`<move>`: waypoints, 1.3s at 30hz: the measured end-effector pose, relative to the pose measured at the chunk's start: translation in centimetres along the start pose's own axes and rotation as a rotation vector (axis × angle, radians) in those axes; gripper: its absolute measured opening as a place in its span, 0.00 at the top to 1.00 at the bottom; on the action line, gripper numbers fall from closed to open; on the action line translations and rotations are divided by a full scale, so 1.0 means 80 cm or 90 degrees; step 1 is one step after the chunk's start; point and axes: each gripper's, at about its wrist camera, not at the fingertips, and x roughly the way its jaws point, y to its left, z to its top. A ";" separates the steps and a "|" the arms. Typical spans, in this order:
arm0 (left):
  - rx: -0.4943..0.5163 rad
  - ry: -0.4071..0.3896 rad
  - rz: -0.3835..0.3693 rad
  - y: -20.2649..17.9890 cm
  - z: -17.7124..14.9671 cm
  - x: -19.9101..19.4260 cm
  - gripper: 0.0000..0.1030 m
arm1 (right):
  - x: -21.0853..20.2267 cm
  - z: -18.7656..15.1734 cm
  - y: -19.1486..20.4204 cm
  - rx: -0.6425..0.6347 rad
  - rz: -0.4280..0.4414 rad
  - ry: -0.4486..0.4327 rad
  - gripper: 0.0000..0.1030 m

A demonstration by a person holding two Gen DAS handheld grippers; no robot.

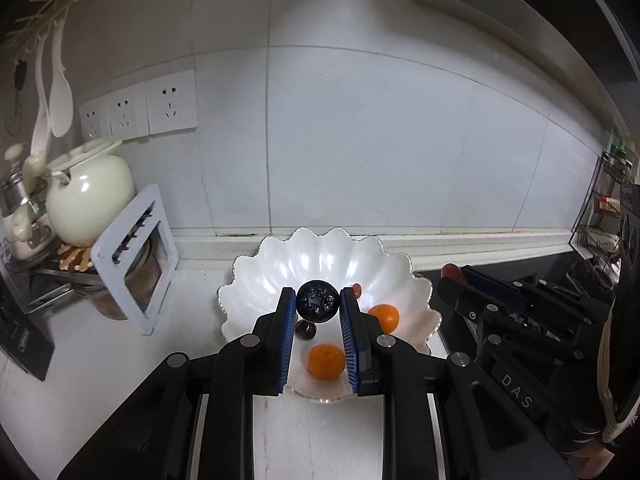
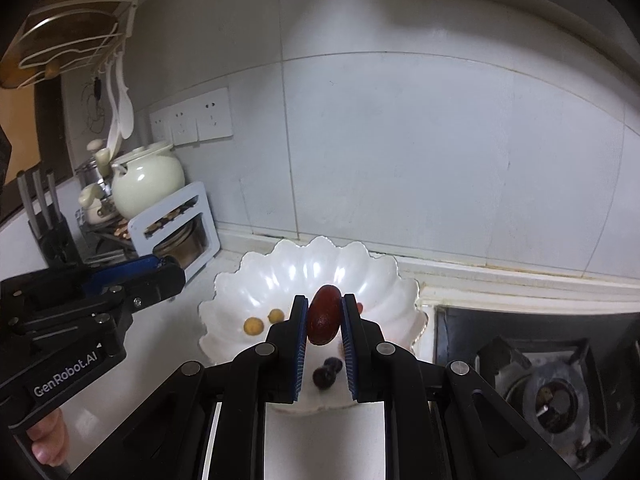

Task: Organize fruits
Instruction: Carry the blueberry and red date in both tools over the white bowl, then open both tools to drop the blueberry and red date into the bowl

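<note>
we saw the left gripper (image 1: 318,304) jaws clamped on a blueberry (image 1: 318,303), the right gripper (image 2: 324,318) jaws on a red date (image 2: 323,320), both above the white bowl (image 2: 280,272).

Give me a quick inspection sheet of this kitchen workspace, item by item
Surface: white countertop, bare in front.
Job's things: scalloped white bowl holds two oranges, dark berries, two small yellow fruits.
Clutter: cream teapot, white rack, knife block.
Grippers: left gripper shut on a blueberry; right gripper shut on a red date.
Cables: nothing seen.
Surroundings: tiled wall, wall sockets, gas stove.
</note>
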 end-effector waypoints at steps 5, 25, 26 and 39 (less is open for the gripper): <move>-0.007 0.017 0.004 0.005 0.014 0.027 0.78 | 0.024 0.015 -0.004 -0.007 -0.003 0.019 0.82; -0.029 0.198 -0.014 0.029 0.029 0.172 0.78 | 0.151 0.034 -0.028 0.004 -0.011 0.179 0.82; -0.028 0.203 -0.012 0.029 0.029 0.176 0.78 | 0.155 0.033 -0.031 0.007 -0.010 0.187 0.82; -0.020 0.230 0.020 0.032 0.032 0.197 0.44 | 0.188 0.033 -0.050 0.050 -0.024 0.238 0.63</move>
